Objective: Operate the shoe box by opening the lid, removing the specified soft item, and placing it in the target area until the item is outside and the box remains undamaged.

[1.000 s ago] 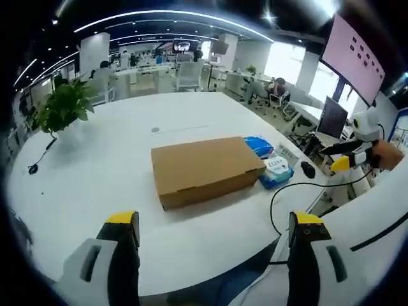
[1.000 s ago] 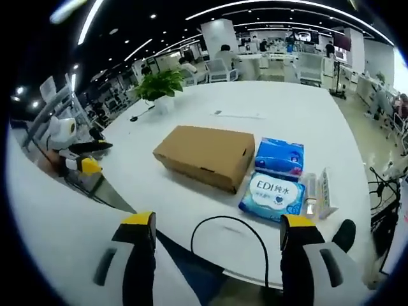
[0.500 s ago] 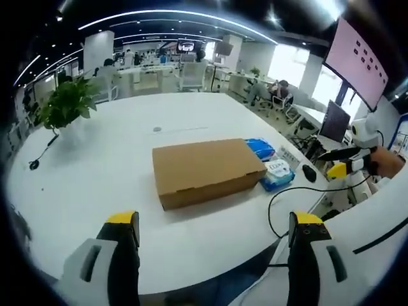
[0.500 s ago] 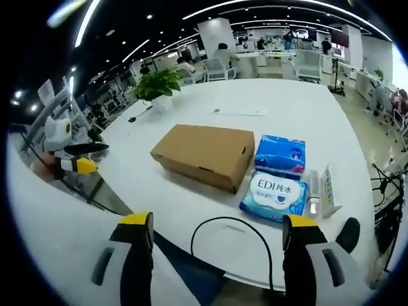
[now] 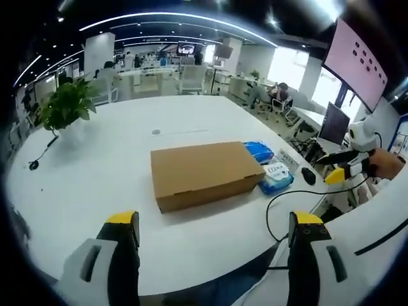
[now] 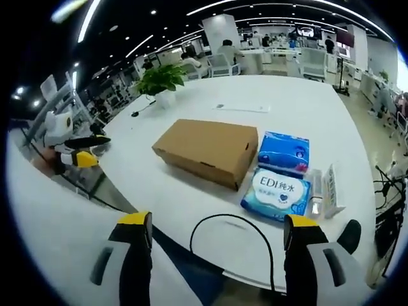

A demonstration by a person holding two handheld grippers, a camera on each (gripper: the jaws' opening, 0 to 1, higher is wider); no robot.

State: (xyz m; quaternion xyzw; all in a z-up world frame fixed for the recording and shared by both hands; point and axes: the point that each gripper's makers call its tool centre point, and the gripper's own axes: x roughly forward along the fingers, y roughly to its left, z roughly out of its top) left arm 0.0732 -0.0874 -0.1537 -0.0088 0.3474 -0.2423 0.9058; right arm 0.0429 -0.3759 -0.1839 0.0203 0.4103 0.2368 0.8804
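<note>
A closed brown cardboard shoe box (image 5: pixel 204 173) (image 6: pixel 207 150) lies on the round white table (image 5: pixel 108 166) (image 6: pixel 280 111). Its lid is down. My left gripper (image 5: pixel 213 245) is open, well short of the box, with nothing between its yellow-tipped fingers. My right gripper (image 6: pixel 217 245) is open too, off the table's edge, empty. In the left gripper view the right gripper (image 5: pixel 347 167) shows at far right, held by a hand. In the right gripper view the left gripper (image 6: pixel 73 153) shows at far left.
Two blue wipe packs (image 6: pixel 277 191) (image 6: pixel 285 152) lie against the box's end, with a small bottle and card (image 6: pixel 328 190) beside them. A black cable (image 6: pixel 233 229) loops over the table edge. A potted plant (image 5: pixel 64 105) (image 6: pixel 159 80) stands at the far side. A black mouse (image 5: pixel 308 174) lies nearby.
Both views have shifted slightly; the box and packs stay put. The right gripper seen in the left gripper view has drifted a little. Both grippers remain open.
</note>
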